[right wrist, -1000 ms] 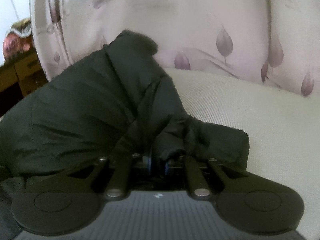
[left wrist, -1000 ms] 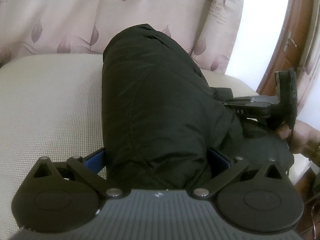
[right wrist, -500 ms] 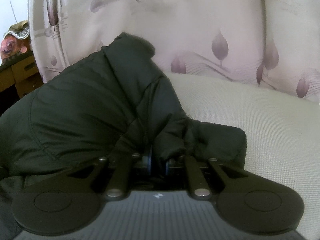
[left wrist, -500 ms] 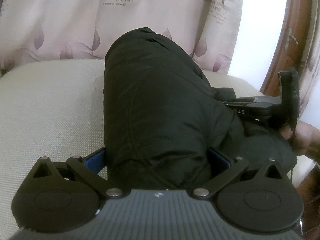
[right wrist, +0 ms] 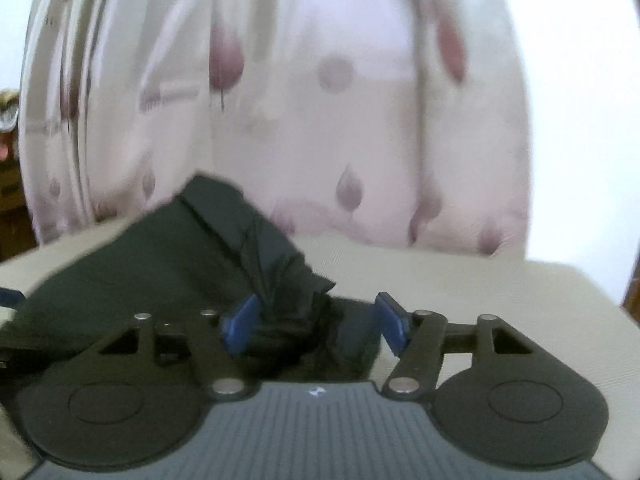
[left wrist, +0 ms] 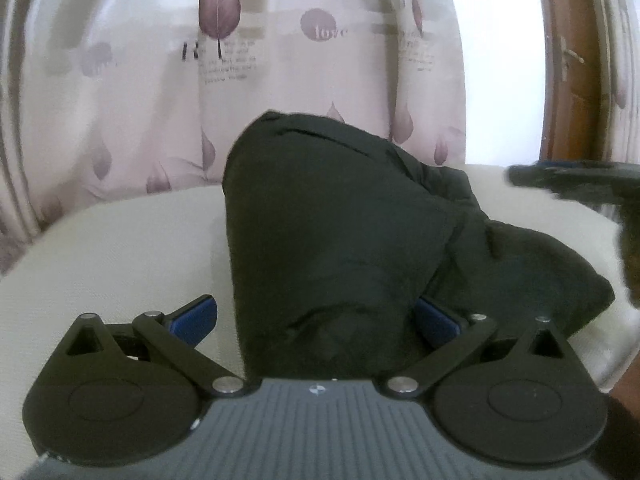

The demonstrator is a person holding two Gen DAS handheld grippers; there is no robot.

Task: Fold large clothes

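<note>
Home, likely a bedroom or living room: leaf-print curtain [left wrist: 248, 80] with "love" lettering, cream woven upholstered surface [left wrist: 120, 248], brown wooden door [left wrist: 568, 60] with lever handle, wooden furniture [right wrist: 10, 200] at the side.

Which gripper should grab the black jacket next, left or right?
Probably the left gripper: its open fingers sit either side of the jacket. The right gripper is open too, with only a small bunch between its fingers.

Leaf-print curtain [left wrist: 280, 60] behind cream cushion [left wrist: 120, 248]; wooden door [left wrist: 568, 60] right.
</note>
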